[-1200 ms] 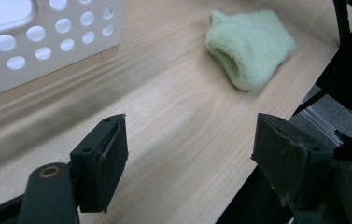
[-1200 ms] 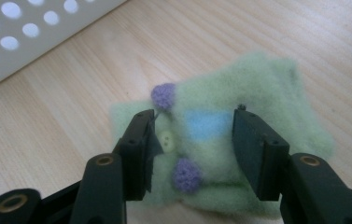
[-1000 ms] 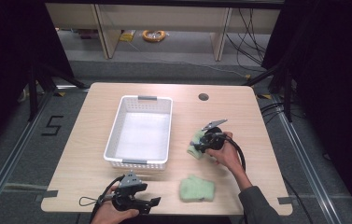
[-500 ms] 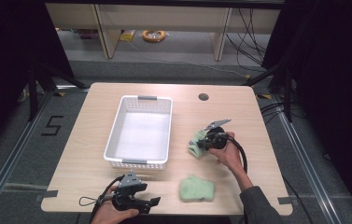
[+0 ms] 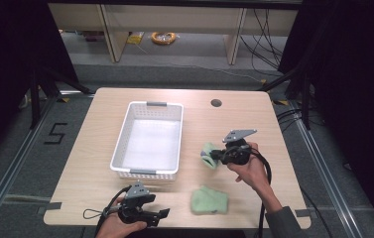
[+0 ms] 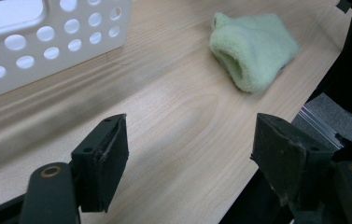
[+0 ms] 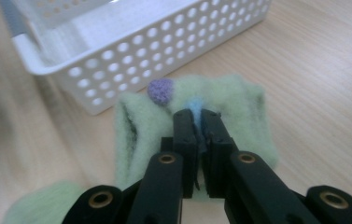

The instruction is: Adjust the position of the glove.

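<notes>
So my right tool (image 7: 200,122) has just closed on one green sock (image 7: 239,107), right of the empty basket (image 5: 147,105); the other sock (image 5: 209,201) waits near my open left tool (image 6: 190,140).

Pale wooden table (image 5: 100,163) on grey floor (image 5: 174,74) — dark curtains at both sides, shelving (image 5: 234,34) behind.

Right claw (image 7: 200,122): jaws just closed, pinched on green sock (image 5: 208,154).
Green sock: lifted off worktop (image 5: 254,114), hanging from claw, right of white basket (image 5: 150,173).
Right hand (image 5: 248,168): raised.
</notes>
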Demonstrator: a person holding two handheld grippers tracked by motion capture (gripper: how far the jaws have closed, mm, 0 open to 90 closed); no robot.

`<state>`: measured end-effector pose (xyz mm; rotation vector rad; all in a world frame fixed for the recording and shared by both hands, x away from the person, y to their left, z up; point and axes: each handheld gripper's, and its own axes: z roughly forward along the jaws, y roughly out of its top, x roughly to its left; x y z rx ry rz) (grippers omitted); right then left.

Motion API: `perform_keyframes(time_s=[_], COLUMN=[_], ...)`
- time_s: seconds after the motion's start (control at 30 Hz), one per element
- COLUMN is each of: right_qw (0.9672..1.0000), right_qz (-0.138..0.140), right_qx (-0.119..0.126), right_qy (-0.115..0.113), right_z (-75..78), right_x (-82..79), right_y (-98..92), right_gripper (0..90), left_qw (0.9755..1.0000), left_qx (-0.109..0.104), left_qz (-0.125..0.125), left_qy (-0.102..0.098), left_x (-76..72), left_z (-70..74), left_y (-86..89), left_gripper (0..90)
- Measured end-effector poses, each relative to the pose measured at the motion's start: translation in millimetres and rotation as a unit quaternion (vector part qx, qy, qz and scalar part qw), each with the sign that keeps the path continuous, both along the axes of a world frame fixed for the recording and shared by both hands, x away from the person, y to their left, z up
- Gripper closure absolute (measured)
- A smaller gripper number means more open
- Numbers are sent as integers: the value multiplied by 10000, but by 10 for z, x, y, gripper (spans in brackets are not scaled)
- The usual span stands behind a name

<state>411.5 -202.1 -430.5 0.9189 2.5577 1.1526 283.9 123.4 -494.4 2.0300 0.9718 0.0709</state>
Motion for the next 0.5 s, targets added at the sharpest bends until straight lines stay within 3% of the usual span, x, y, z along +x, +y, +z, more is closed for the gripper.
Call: perform_keyframes(time_s=[0.13, 0.17, 0.27, 0.37, 0.5], right_qw=[9998, 9999, 9993, 9986, 9976], right_qz=[184, 153, 358, 527, 695], right_qx=[44, 64, 59, 33, 25], right_qy=[-69, 16, -106, -43, -18], right_z=[60, 71, 66, 53, 27], right_x=[-230, -305, -453, -628, -773], right_y=[8, 16, 20, 43, 67], right_gripper=[867, 867, 867, 867, 866], left_qw=[10000, 9999, 10000, 9999, 10000], left_qx=[-50, -105, 15, -84, 3], left_qz=[52, 109, 1, 101, 39], left_qy=[-1, 1, -15, -13, -37], left_x=[-3, -4, -1, -4, -1], left_z=[-4, -8, 0, -3, -1], left_y=[-9, -19, 3, -14, -1], left_gripper=[262, 262, 262, 262, 262])
